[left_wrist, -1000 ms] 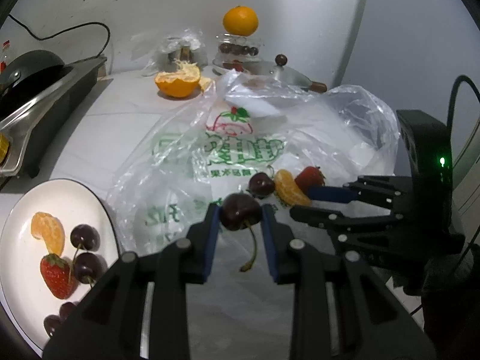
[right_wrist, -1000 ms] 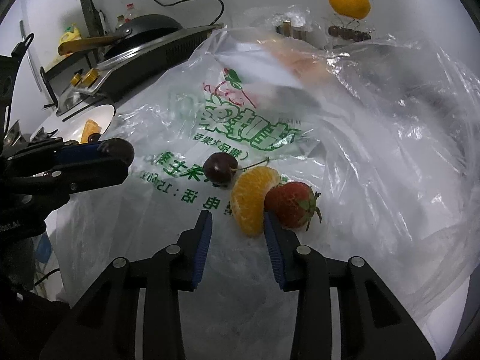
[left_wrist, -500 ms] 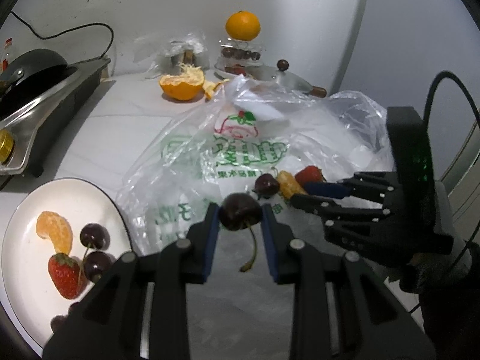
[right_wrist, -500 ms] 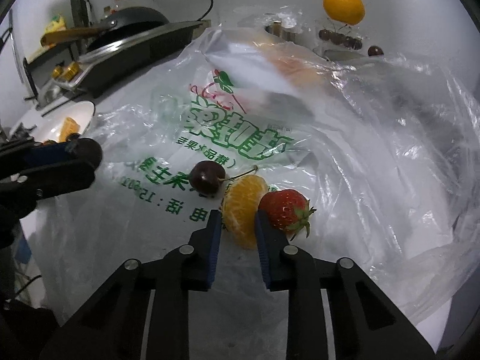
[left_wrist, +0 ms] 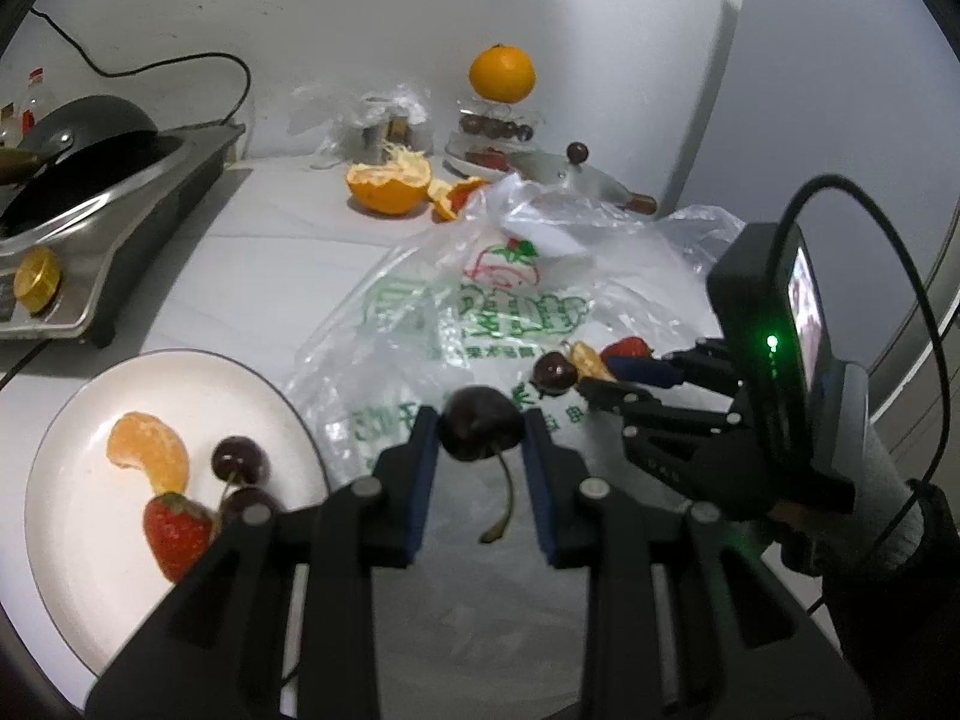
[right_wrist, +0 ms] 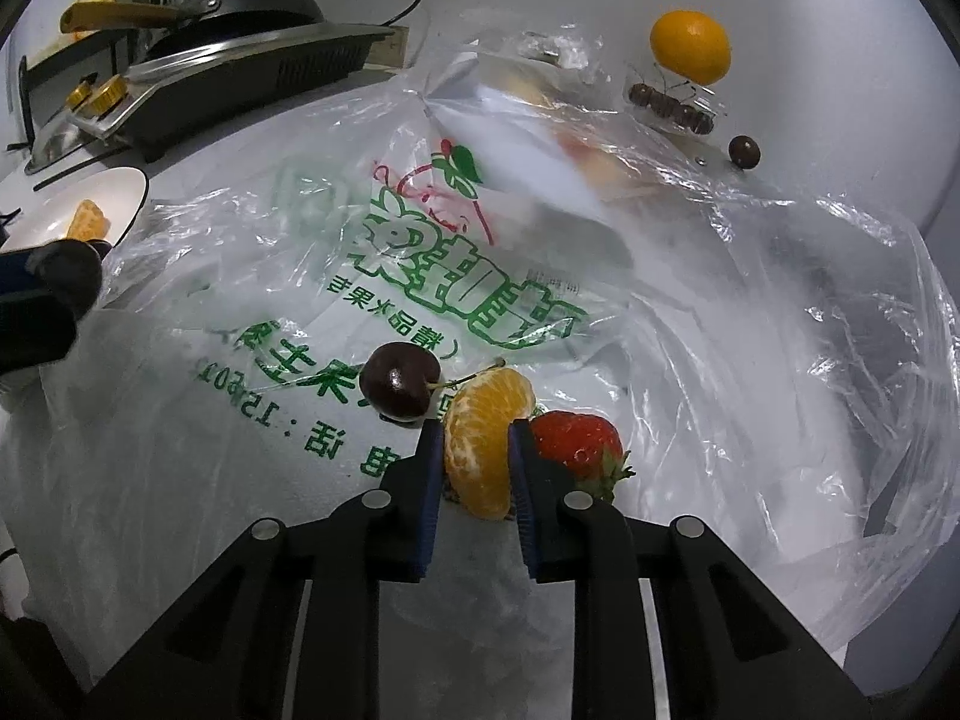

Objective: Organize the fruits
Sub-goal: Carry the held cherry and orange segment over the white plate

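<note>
My left gripper is shut on a dark cherry whose stem hangs down, held above the clear plastic bag just right of the white plate. The plate holds an orange segment, a strawberry and cherries. My right gripper is shut on an orange segment lying on the bag. A cherry touches that segment on the left and a strawberry lies against the right finger. In the left wrist view the right gripper sits at these fruits.
A stove with a black pan stands at the left. A peeled half orange, a whole orange on a box of dark fruit, and a pot lid stand at the back by the wall. A gloved hand holds the right gripper.
The right gripper's jaws have closed from apart onto the orange segment and moved in on it. The left gripper has drawn back a little with its cherry, showing more of the plate.
</note>
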Demonstrator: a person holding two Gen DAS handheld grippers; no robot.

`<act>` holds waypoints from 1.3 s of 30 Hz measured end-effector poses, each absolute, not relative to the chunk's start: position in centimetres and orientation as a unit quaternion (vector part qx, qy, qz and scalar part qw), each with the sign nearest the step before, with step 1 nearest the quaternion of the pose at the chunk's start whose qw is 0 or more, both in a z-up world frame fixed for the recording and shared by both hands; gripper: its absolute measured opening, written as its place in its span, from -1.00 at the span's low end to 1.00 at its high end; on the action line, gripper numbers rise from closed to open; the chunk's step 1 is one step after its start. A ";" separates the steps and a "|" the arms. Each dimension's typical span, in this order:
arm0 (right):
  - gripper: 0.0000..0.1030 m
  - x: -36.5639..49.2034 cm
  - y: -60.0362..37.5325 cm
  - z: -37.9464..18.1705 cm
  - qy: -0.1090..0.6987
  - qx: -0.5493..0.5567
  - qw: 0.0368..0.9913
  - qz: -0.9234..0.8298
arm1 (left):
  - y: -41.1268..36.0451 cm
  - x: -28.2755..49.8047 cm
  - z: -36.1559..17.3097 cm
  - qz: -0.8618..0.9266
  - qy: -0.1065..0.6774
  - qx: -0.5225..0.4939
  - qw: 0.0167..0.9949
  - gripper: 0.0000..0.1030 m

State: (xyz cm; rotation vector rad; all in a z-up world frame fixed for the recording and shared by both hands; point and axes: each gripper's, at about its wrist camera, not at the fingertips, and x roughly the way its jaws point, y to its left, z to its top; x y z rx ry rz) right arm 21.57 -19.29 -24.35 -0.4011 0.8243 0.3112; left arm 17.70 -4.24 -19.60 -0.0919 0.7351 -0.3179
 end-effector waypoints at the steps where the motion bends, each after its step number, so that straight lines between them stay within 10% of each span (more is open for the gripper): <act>1: -0.56 21.5 -19.3 -24.2 0.397 -0.189 0.886 0.152 | -4.1 17.6 -19.5 -0.154 0.356 -0.045 0.921 -0.44; 39: -0.57 12.9 -15.2 -16.6 0.327 -0.134 0.904 0.242 | 1.2 9.2 -16.9 -0.111 0.316 -0.051 0.941 -0.44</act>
